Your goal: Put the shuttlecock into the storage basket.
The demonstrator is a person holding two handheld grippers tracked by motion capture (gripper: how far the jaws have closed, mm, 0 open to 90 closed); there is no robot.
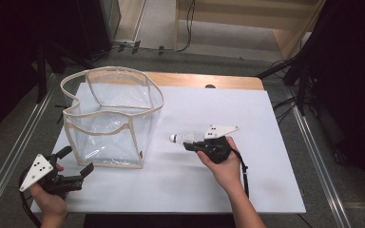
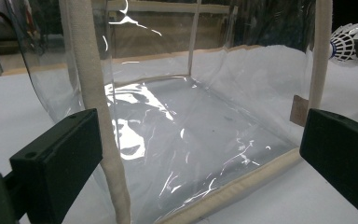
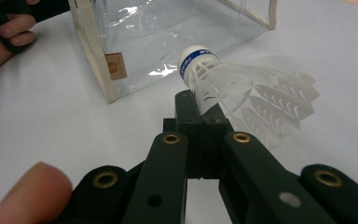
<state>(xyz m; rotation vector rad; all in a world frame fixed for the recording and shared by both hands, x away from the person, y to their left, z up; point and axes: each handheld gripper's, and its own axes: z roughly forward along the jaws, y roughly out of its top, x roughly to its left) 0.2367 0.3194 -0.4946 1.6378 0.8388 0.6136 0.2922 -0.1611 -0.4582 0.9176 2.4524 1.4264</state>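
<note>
A clear plastic box-shaped bag with cream fabric trim [image 1: 109,118] stands at the left of the white table [image 1: 247,190], a small brown label [image 3: 115,66] at its corner, writing too small to read. My left gripper [image 1: 76,164] gapes wide just before it. My right gripper [image 1: 190,144] pinches the white plastic shuttlecock [image 1: 183,138] mid-frame, blue band around its cork.

gripper [image 3: 200,114] pinches shuttlecock [image 3: 242,91] near bag [image 3: 135,32].

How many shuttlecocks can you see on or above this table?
1. The shuttlecock is pinched by its feathers in the right gripper, beside the clear bag, which looks empty. The left gripper is open.
</note>
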